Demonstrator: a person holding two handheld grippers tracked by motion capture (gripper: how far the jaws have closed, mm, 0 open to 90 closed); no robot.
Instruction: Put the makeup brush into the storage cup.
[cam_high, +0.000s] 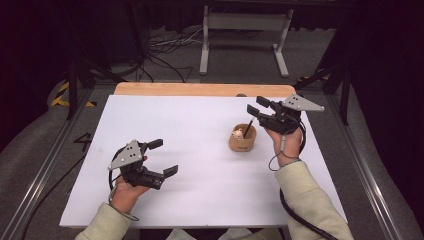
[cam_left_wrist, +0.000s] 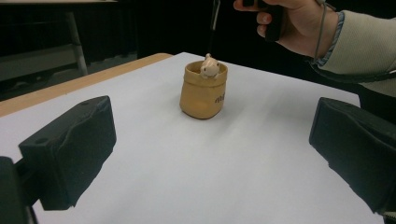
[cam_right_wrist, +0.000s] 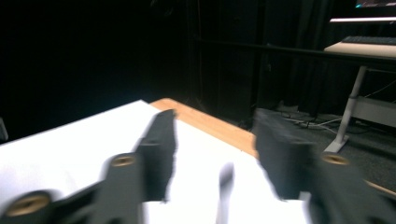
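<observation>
A tan sack-shaped pot (cam_high: 243, 140) (cam_left_wrist: 203, 91) stands right of centre on the white table (cam_high: 200, 190). A small pale figure (cam_left_wrist: 208, 66) peeks over its rim, and a thin dark pen (cam_high: 248, 128) (cam_left_wrist: 214, 23) stands in it, leaning up to the right. My right gripper (cam_high: 257, 106) (cam_right_wrist: 217, 140) hovers just above and right of the pot with its jaws apart. The blurred pen top (cam_right_wrist: 225, 186) shows between them, touching neither. My left gripper (cam_high: 164, 157) (cam_left_wrist: 212, 154) rests low at the left, open, with nothing between its jaws, and it faces the pot.
A wooden strip (cam_high: 200, 89) runs along the table's far edge. Beyond it stand a grey metal frame (cam_high: 245, 30) and loose cables (cam_high: 165, 55) on the floor. Metal rails (cam_high: 45, 170) flank both sides of the table.
</observation>
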